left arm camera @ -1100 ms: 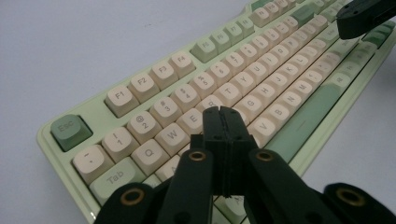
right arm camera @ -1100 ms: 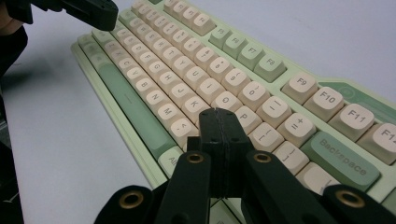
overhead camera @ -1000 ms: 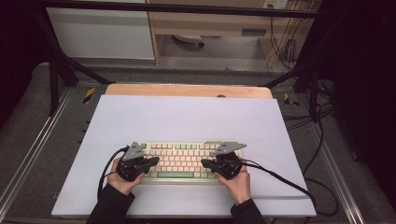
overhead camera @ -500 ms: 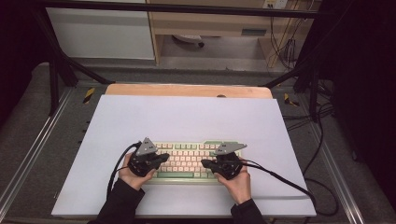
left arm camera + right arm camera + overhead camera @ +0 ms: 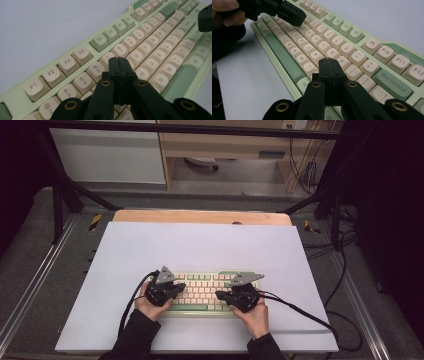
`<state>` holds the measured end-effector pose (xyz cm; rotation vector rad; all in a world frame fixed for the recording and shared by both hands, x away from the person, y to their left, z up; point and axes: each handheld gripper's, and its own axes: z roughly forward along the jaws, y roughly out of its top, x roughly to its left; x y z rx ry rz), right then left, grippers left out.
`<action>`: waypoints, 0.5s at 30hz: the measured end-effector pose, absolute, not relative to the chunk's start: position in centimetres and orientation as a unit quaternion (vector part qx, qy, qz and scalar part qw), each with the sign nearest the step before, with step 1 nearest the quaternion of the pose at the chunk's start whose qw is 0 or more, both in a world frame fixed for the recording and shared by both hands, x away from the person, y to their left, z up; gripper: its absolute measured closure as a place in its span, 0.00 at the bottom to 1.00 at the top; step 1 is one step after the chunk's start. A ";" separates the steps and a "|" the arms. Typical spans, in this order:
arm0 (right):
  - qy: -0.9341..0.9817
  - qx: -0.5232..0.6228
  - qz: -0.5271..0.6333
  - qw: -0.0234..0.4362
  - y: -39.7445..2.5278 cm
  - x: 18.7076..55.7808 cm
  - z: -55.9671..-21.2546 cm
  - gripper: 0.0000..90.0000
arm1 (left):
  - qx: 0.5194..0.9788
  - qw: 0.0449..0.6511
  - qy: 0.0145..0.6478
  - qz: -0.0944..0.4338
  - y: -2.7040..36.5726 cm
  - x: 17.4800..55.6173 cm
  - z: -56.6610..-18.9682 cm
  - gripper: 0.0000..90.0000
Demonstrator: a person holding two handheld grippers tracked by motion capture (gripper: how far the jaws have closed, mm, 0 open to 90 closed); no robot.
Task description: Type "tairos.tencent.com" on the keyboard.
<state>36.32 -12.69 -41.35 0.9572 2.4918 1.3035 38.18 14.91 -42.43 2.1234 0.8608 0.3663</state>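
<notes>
green keyboard (image 5: pixel 205 292) – both grippers' jaws closed above it.

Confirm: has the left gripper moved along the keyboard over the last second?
Yes. The left gripper has slid rightward from the keyboard's left end toward its middle.

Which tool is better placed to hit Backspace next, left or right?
Right, probably. The right tool is shut, its tip over the P end of the keyboard, with the Backspace key close beside it. The left tool is shut too, but sits over the 6 and Y keys, far across the board.
</notes>
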 end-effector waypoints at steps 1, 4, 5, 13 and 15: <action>0.836 0.321 0.437 0.085 -12.7 36.3 -41.3 1.00 | 0.839 0.399 0.340 0.145 14.9 38.2 -42.5 1.00; 0.836 0.321 0.438 0.085 -12.7 36.3 -41.3 1.00 | 0.841 0.396 0.340 0.146 14.8 38.3 -42.7 1.00; 0.836 0.320 0.437 0.085 -12.7 36.3 -41.3 1.00 | 0.841 0.396 0.340 0.145 14.8 38.3 -42.7 1.00; 0.836 0.321 0.437 0.085 -12.7 36.3 -41.4 1.00 | 0.841 0.398 0.338 0.144 14.7 38.3 -42.8 1.00; 0.836 0.321 0.437 0.084 -12.6 36.3 -41.4 1.00 | 0.841 0.398 0.337 0.145 14.7 38.2 -42.9 1.00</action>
